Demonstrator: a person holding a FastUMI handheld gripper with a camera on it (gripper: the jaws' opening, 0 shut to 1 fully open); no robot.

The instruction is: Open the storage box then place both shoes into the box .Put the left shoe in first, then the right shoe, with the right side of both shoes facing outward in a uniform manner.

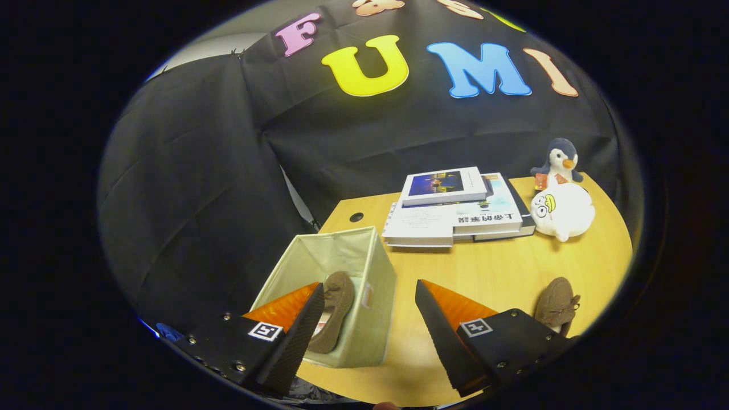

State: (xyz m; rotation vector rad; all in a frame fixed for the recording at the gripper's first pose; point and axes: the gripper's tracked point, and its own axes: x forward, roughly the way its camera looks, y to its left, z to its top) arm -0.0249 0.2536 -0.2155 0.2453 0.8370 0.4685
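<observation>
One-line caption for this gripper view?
Open gripper above table; one shoe in open storage box, other shoe outside.

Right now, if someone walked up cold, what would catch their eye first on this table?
Probably the open storage box just ahead of the open gripper, with one brown shoe already inside. The second shoe lies on the wooden table beyond the right finger. Farther back sit stacked books and a plush penguin above a white plush toy.

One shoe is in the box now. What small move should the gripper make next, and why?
Probably swing toward the second shoe on the table. The gripper is open and holds nothing, and the first shoe already lies inside the open box.
</observation>
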